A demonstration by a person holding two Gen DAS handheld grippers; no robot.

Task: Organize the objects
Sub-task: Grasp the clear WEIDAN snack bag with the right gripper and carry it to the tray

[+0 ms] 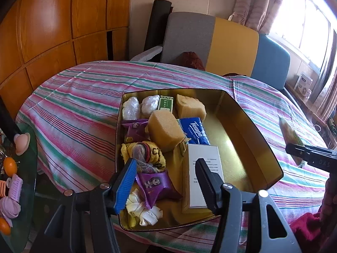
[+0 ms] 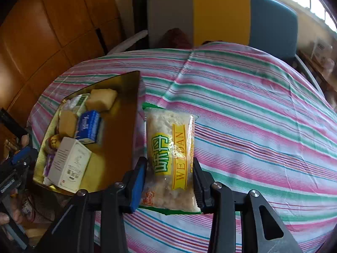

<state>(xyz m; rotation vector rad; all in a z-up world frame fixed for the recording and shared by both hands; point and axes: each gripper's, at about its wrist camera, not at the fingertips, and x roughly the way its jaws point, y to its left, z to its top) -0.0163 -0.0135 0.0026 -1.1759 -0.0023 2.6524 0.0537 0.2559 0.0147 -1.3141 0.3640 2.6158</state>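
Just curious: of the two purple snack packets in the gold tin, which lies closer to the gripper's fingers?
The purple packet between the blue-padded finger and the white card; the other purple packet lies farther back, beside the yellow sponge block.

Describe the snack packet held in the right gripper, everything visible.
The snack packet is a clear plastic pouch of pale crumbly food, with green edges, a yellow band reading WEIDAN and green characters. The right gripper clamps its lower half by both long sides, holding it above the striped cloth, just right of the gold tin.
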